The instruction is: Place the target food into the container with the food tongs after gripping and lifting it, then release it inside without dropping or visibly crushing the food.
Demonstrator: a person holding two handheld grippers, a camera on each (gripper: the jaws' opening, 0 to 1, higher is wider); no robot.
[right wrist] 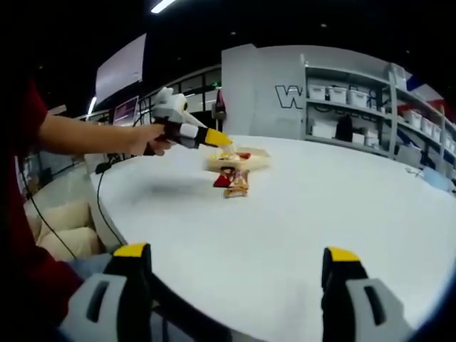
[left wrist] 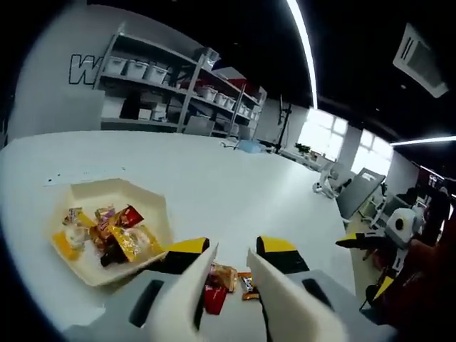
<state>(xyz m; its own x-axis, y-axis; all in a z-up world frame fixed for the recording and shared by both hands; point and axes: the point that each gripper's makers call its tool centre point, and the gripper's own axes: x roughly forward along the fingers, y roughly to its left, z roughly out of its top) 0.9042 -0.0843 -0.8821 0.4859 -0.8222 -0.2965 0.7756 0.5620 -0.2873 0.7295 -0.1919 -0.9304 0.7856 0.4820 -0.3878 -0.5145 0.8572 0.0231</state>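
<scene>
A beige octagonal container point(left wrist: 153, 206) sits on the white round table point(left wrist: 235, 178) and holds several wrapped snacks point(left wrist: 114, 235). My left gripper point(left wrist: 233, 251) hovers open just right of it. White blades line the inner sides of its yellow-tipped jaws. Between the jaws, down on the table, lie a red packet point(left wrist: 216, 293) and an orange packet point(left wrist: 246, 285). In the right gripper view the left gripper point(right wrist: 212, 137) hangs over the container point(right wrist: 258, 159), with the loose packets point(right wrist: 232, 182) in front. My right gripper point(right wrist: 235, 253) stands wide open and empty near the table's edge.
The right gripper point(left wrist: 370, 241) and a red sleeve point(left wrist: 427, 285) show at the right of the left gripper view. Shelves with white bins point(left wrist: 178, 78) line the far wall. A hand point(right wrist: 146, 139) and forearm hold the left gripper. Cables point(right wrist: 107, 192) hang off the table edge.
</scene>
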